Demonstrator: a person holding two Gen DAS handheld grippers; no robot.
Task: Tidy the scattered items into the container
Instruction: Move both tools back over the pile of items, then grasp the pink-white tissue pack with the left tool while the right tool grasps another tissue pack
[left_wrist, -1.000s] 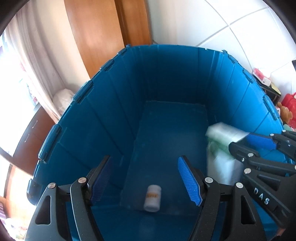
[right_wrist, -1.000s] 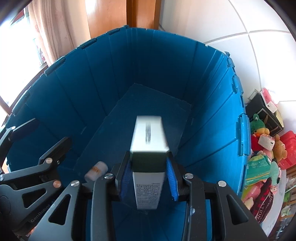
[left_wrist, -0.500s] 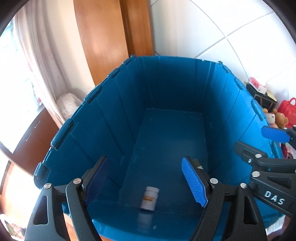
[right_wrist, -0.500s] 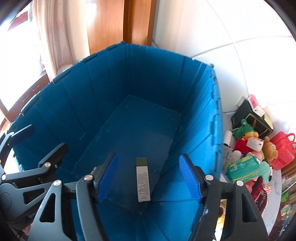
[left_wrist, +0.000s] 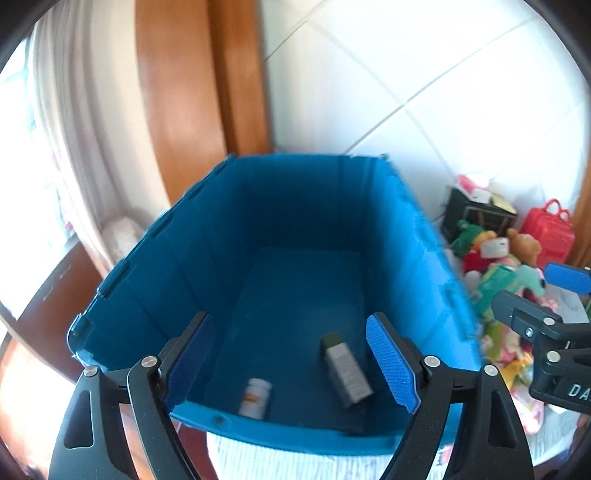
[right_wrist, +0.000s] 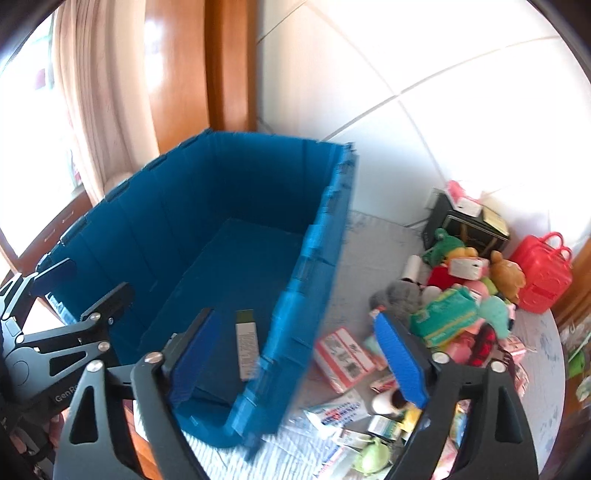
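The blue crate (left_wrist: 306, 199) stands open in front of me, and its right wall (right_wrist: 314, 258) shows in the right wrist view. On its floor lie a small white bottle (left_wrist: 255, 398) and a long grey box with a dark green end (left_wrist: 345, 369), the box also visible in the right wrist view (right_wrist: 246, 343). My left gripper (left_wrist: 288, 325) hovers above the crate's near rim, jaws opening, nothing between them. My right gripper (right_wrist: 291, 317) straddles the crate's right wall from above, jaws opening and empty.
A pile of scattered items lies right of the crate on a pale cloth: plush toys (right_wrist: 506, 273), a green packet (right_wrist: 443, 317), a red-and-white box (right_wrist: 343, 358), a red case (right_wrist: 543, 273), a black box (right_wrist: 469, 229). Wooden door and curtain stand behind.
The right gripper let go of the long box, which now lies on the crate floor. Both grippers rose and drew back out of the crate; the right view swung toward the pile.
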